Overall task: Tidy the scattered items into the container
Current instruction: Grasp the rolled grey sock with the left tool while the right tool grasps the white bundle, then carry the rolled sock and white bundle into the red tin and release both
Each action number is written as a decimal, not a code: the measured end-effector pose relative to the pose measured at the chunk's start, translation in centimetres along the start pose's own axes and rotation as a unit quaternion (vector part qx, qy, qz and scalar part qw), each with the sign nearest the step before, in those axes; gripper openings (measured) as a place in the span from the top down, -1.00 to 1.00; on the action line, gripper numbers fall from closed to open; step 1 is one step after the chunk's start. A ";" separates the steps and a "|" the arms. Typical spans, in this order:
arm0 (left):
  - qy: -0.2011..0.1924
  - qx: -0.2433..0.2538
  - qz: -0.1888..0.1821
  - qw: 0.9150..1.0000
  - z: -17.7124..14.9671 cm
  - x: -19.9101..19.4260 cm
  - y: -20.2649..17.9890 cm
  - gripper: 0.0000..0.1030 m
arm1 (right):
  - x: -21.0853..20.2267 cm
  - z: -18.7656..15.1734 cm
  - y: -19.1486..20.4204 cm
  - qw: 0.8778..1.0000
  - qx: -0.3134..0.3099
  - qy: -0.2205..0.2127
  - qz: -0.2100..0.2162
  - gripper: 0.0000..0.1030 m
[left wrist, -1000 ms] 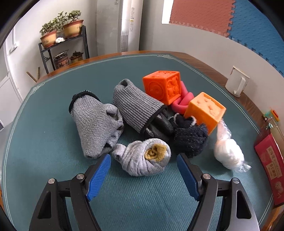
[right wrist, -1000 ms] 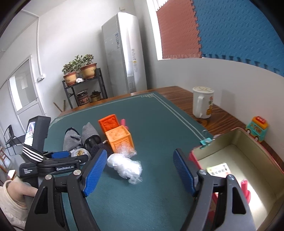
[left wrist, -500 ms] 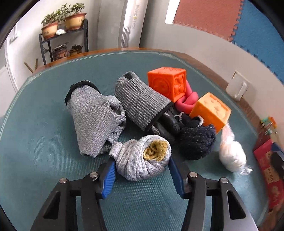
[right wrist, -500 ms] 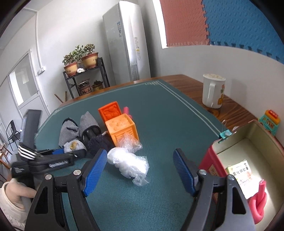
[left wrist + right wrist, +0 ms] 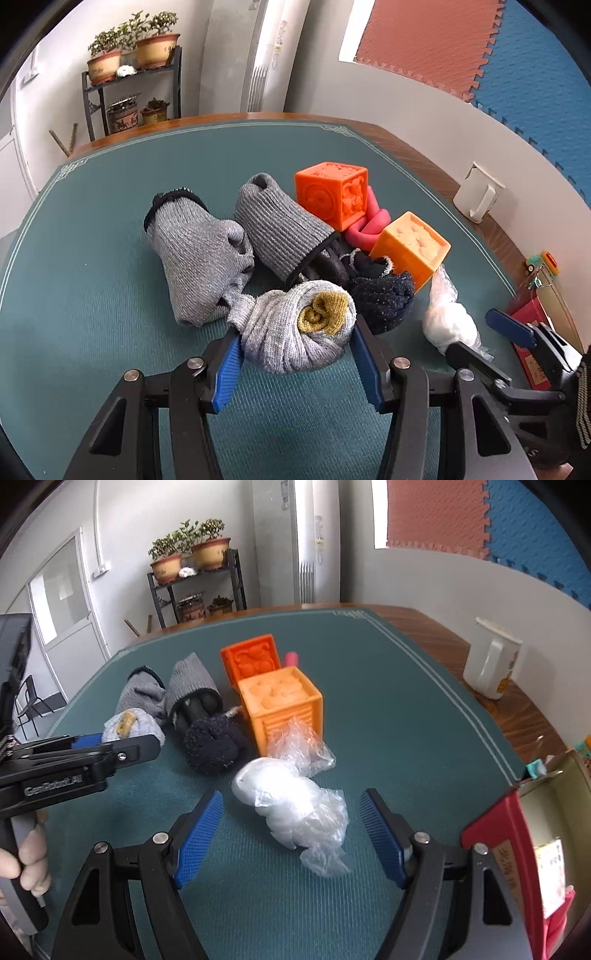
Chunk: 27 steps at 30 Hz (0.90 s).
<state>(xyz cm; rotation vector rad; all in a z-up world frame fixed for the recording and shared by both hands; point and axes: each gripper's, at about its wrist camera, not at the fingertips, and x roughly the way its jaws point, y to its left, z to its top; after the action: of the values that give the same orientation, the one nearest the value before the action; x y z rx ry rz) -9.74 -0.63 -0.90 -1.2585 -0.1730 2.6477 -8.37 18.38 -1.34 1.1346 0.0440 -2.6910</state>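
A: What was the left tool (image 5: 297, 363) doing?

B: It was clenched on the rolled grey sock ball (image 5: 295, 326) with the mustard-yellow centre. Both blue pads pressed its sides at the near edge of the pile on the green surface (image 5: 92, 332).

A: And the right tool (image 5: 291, 836)?

B: Released, jaws spread wide, gripping nothing. The white plastic-wrapped bundle (image 5: 291, 801) lay on the surface between its fingers, touching neither.

A: What made up the pile?

B: Far of the sock ball lay two grey gloves: one with a black cuff (image 5: 199, 254) on the left, a ribbed one (image 5: 280, 225) to its right. A dark navy sock ball (image 5: 382, 297) sat right of the grey one. Behind it stood a red-orange cube (image 5: 332, 194) and a lighter orange cube (image 5: 410, 247), with a pink looped toy (image 5: 369, 229) between them.

A: Where was the container?

B: At the right edge of the surface: a red-sided box (image 5: 517, 834) with a pale interior, holding a printed card and something pink. A white mug (image 5: 491, 664) stood well apart, on the far right wooden border.
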 end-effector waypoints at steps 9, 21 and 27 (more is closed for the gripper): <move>0.005 0.014 -0.003 1.000 -0.5 0.4 -0.9 -0.10 | 1.9 -0.9 -1.0 0.999 0.017 0.040 0.019 0.07; -0.002 0.031 -0.008 0.999 -0.9 -0.3 -2.1 -0.10 | -0.7 -1.1 -1.7 0.999 0.040 -0.009 0.019 0.15; -0.009 0.039 -0.014 0.999 -1.0 -1.0 -2.9 -0.10 | -4.1 -1.4 -2.2 0.997 0.054 -0.051 0.004 0.15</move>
<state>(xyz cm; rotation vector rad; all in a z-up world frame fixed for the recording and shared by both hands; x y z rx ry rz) -7.96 2.01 -0.16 -1.1989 -0.0887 2.6151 -5.05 21.44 0.47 1.0204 -0.1233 -2.7699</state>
